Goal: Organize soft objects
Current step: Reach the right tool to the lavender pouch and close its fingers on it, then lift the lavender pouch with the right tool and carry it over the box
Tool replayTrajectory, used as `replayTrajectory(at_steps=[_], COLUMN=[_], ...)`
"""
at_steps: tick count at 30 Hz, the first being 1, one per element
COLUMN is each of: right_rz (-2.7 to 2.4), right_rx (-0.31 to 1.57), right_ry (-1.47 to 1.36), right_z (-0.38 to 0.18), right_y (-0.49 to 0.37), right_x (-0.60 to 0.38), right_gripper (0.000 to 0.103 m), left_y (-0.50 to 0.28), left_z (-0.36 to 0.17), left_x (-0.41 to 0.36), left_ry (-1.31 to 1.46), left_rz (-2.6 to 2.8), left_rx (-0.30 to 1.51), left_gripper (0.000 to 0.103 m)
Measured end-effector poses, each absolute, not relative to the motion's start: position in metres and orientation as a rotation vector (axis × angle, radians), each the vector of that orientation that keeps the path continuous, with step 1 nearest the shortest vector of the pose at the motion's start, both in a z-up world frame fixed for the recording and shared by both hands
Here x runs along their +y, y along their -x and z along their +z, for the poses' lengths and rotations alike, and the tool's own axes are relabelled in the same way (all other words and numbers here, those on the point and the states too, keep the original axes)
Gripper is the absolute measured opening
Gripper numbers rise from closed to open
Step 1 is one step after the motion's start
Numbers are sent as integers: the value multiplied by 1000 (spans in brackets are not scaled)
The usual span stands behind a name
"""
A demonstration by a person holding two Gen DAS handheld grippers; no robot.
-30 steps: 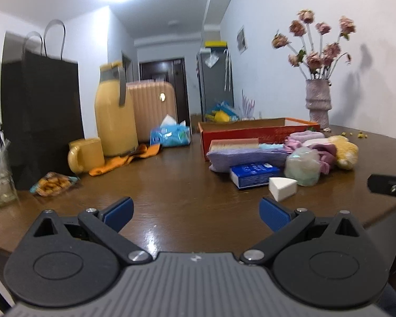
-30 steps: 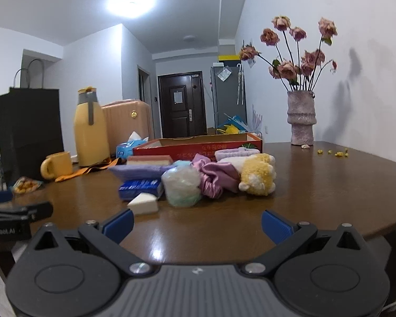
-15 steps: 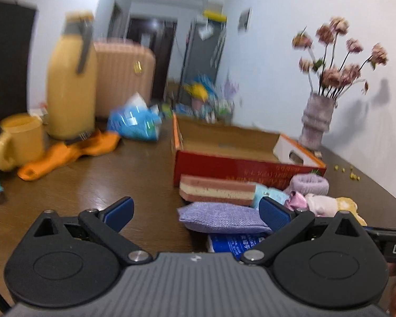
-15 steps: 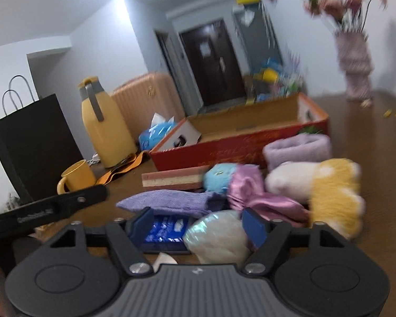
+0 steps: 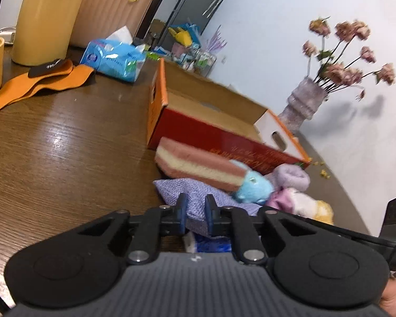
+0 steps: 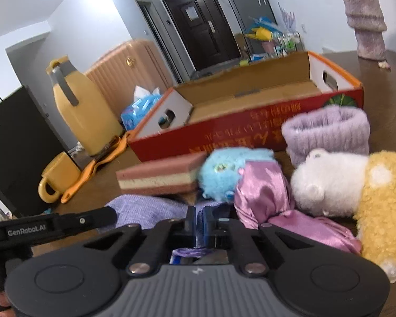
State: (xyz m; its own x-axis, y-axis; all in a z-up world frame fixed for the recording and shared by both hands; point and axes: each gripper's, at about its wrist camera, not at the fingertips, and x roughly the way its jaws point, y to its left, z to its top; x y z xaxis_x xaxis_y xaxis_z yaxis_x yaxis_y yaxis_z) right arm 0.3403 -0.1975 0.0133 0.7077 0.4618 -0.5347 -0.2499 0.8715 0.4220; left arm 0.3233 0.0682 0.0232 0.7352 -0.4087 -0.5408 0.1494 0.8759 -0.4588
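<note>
A purple woven pouch [image 5: 195, 192] lies on the brown table in front of a pink-and-cream sponge [image 5: 198, 166]. My left gripper [image 5: 195, 212] is shut on the pouch's near edge. My right gripper [image 6: 199, 223] is shut on the same purple pouch [image 6: 145, 211] at its other end. Beside it lie a blue fluffy toy [image 6: 224, 171], a pink satin cloth [image 6: 266, 195], a white-and-yellow plush [image 6: 351, 185] and a lilac fuzzy band [image 6: 327, 129]. The open red cardboard box [image 6: 250, 129] stands behind them; it also shows in the left wrist view [image 5: 219, 132].
A yellow jug [image 6: 81, 108], yellow mug [image 6: 56, 175], orange strap [image 5: 37, 84], blue tissue pack [image 5: 116, 59] and black bag [image 6: 13, 142] stand at the left. A vase of flowers [image 5: 303, 103] stands at the right. A blue packet [image 5: 213, 245] lies under the pouch.
Both grippers moved forward and down over the pile and closed: the left and the right each went from open to shut on the purple pouch.
</note>
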Motion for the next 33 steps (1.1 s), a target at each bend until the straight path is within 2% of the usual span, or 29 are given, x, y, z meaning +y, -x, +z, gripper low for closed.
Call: replayTrajectory(at_steps=[7, 11, 14, 17, 22, 27, 29, 30, 31, 33], right_rz=[455, 502, 493, 515, 401, 348, 350, 358, 370, 392], right_rx=[498, 411, 383, 447, 463, 422, 386, 376, 375, 385], right_ry=[-244, -212, -148, -171, -97, -167, -197, -207, -211, -223], right_z=[55, 67, 56, 32, -7, -13, -8, -8, -7, -9], right_y=[-285, -237, -197, -174, -156, -140, -131, -128, -124, -121], right_x=[-200, -204, -210, -218, -215, -233, -244, -247, -249, -248], right_gripper=[3, 3, 3, 3, 4, 20, 28, 38, 42, 42], left_y=[-259, -206, -174, -151, -144, -130, -130, -130, -129, -128], left_z=[58, 59, 43, 28, -1, -9, -11, -13, -13, -12], left_x=[67, 63, 54, 43, 21, 17, 17, 18, 18, 16], left_ry=[436, 475, 443, 360, 185, 137, 171, 189, 201, 210], left_rz=[-366, -425, -445, -469, -340, -274, -178, -139, -119, -105], left_rx=[521, 467, 491, 504, 591, 590, 584, 578, 570, 551], left_gripper=[10, 10, 10, 10, 11, 12, 10, 10, 10, 10])
